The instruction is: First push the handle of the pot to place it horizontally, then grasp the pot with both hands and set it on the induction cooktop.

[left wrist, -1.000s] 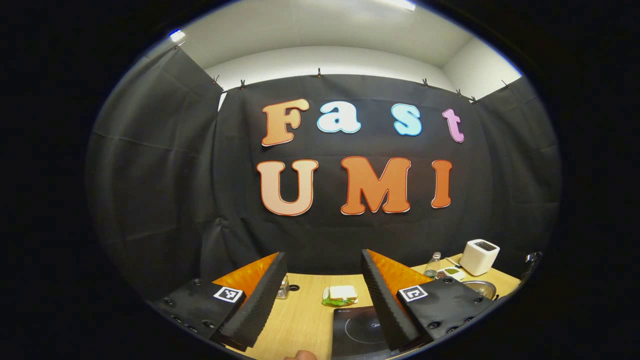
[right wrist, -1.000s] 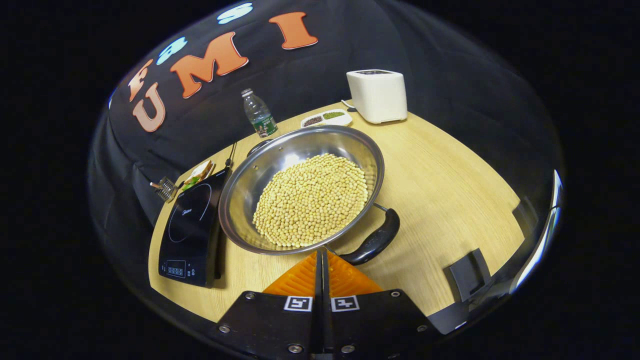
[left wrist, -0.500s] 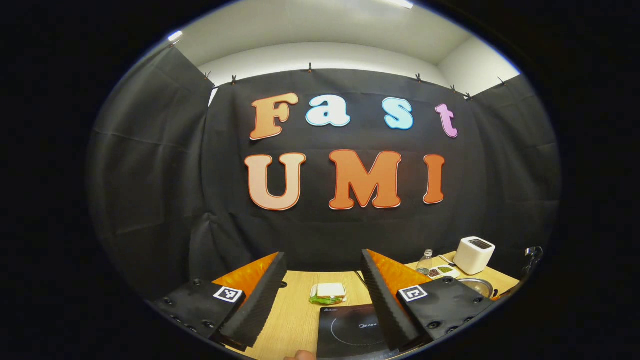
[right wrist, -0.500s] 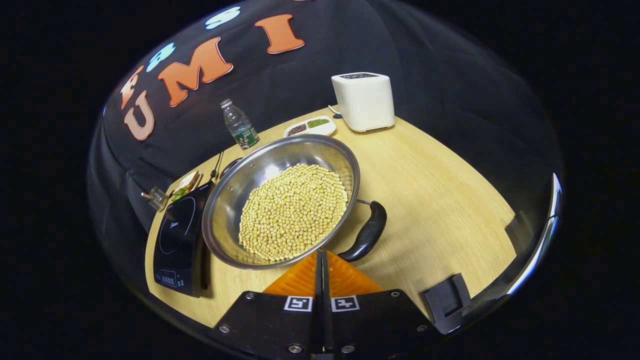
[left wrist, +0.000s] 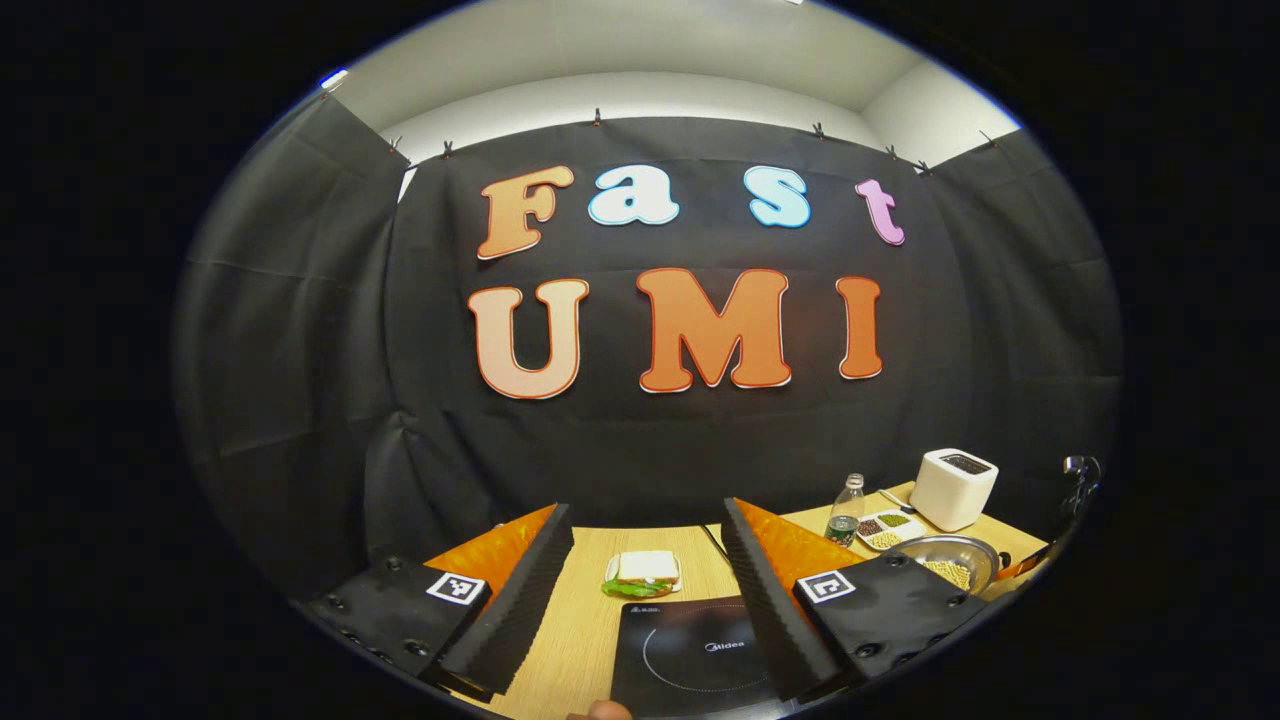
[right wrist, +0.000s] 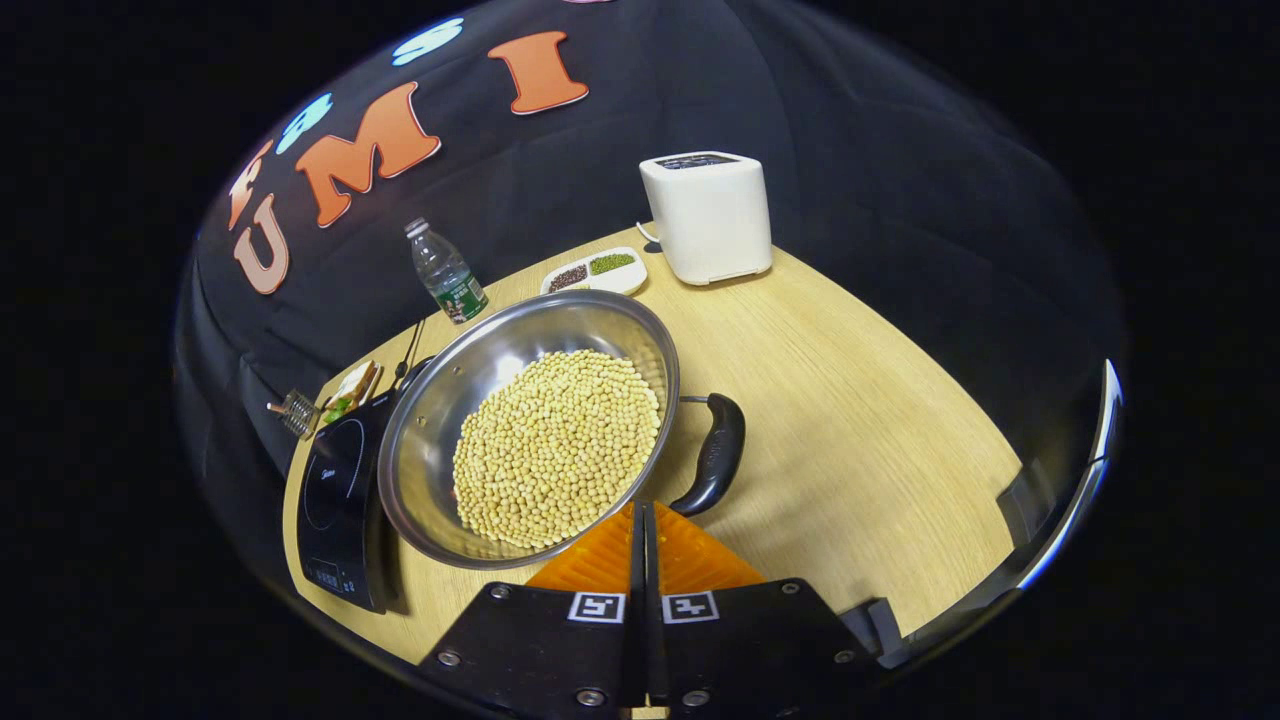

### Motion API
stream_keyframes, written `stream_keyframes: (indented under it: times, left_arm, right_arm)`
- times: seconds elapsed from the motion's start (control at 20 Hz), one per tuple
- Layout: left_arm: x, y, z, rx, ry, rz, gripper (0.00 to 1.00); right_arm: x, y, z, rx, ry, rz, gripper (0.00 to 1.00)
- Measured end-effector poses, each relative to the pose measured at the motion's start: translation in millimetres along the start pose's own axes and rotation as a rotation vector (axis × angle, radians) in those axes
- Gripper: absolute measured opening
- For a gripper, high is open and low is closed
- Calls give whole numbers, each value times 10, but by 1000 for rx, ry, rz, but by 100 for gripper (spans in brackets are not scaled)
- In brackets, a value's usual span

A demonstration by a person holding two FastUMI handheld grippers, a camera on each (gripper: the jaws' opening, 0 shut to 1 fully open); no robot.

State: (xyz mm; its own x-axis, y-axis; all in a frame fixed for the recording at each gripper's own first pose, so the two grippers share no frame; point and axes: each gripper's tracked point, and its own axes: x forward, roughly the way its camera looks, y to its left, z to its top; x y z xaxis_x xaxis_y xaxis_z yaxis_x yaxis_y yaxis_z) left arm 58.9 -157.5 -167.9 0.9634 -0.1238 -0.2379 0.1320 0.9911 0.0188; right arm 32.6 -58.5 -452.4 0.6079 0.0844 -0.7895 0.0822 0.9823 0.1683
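My right gripper [right wrist: 640, 510] has its two fingers pressed flat together, with nothing between them. The tip sits right at the near rim of the pot [right wrist: 440, 420], close to the black handle [right wrist: 715, 455]; I cannot tell if it is touching. The pot is full of little yellow beans [right wrist: 555, 445] and rests on the wooden table [right wrist: 860, 420]. The induction cooktop [right wrist: 335, 480] lies just to the left of it, and the pot's left edge looks to hang a bit over it.

My left gripper [left wrist: 645, 590] has its fingers spread wide apart and holds nothing. It hangs over the table above the induction cooktop [left wrist: 690, 655], with a sandwich [left wrist: 642, 572] a bit farther off. The pot [left wrist: 950, 560] is far to the right.

I think I am on the first step, pushing the handle around. Grabbing the pot with both grippers and lifting it onto the cooktop is not done yet.
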Motion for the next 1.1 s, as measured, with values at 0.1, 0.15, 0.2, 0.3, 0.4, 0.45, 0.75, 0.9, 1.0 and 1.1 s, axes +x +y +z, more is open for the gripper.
stream_keyframes:
  times: [0.1, 0.15, 0.2, 0.3, 0.4, 0.45, 0.75, 0.9, 1.0, 1.1]
  left_arm:
    - [24, -116, -83, -5, 12, -15, 99]
    - [29, -163, -123, -4, 17, -21, 99]
    - [51, -203, -161, 1, 20, -25, 99]
    - [94, -307, -276, 15, 31, -31, 99]
    - [132, -443, -429, 17, 59, -50, 99]
    - [159, -501, -503, 10, 71, -62, 98]
    - [312, -918, -941, -55, 151, -124, 98]
    - [364, -1111, -1193, -63, 191, -139, 98]
    - [411, -1265, -1371, -70, 228, -162, 98]
    - [442, -1412, -1526, -89, 262, -183, 98]
  right_arm:
    - [40, -39, 71, -3, -7, -6, 0]
    - [58, -55, 107, -3, -13, -10, 0]
    - [83, -85, 148, -3, -21, -13, 0]
    - [136, -104, 210, 0, -30, -19, 0]
    - [183, -124, 268, -2, -38, -24, 0]
    - [214, -128, 307, -2, -41, -26, 0]
    - [408, -187, 519, -30, -70, -59, 0]
    - [503, -195, 626, -88, -84, -91, 0]
    - [565, -183, 698, -105, -83, -97, 0]
    - [627, -160, 755, -115, -82, -96, 0]
